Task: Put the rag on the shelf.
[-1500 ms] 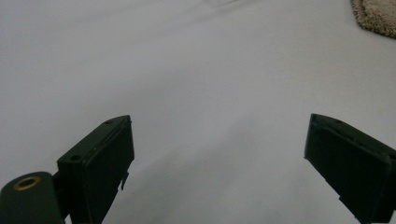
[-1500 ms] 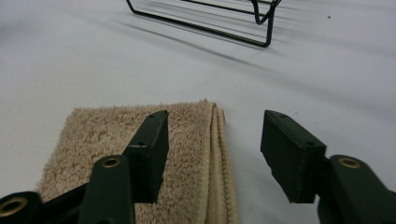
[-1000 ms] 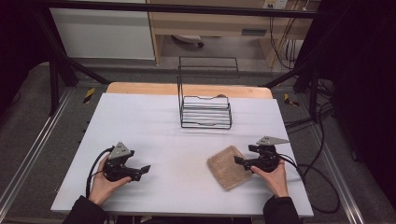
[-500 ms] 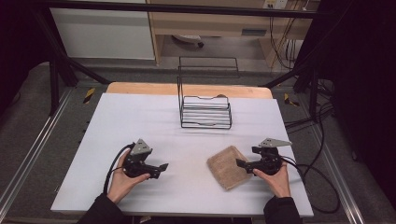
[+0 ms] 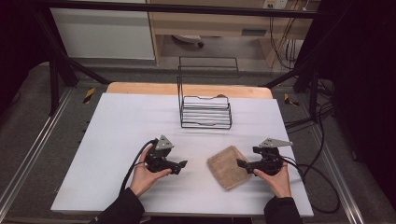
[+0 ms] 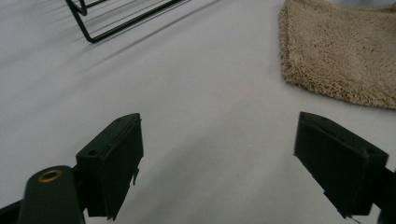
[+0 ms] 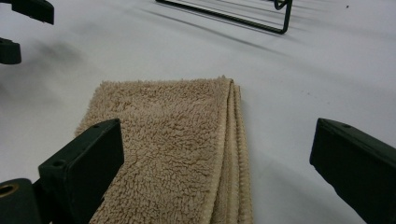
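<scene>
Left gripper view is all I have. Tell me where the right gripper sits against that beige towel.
Observer: The right gripper is at the towel's right edge, jaws open astride a folded edge.
Operator: Say how the towel is folded.
Observer: The right gripper view shows stacked layers along one edge.
Operator: Report what stands beyond it.
Observer: A black wire rack, with a tall wire back, at the table's far middle.
</scene>
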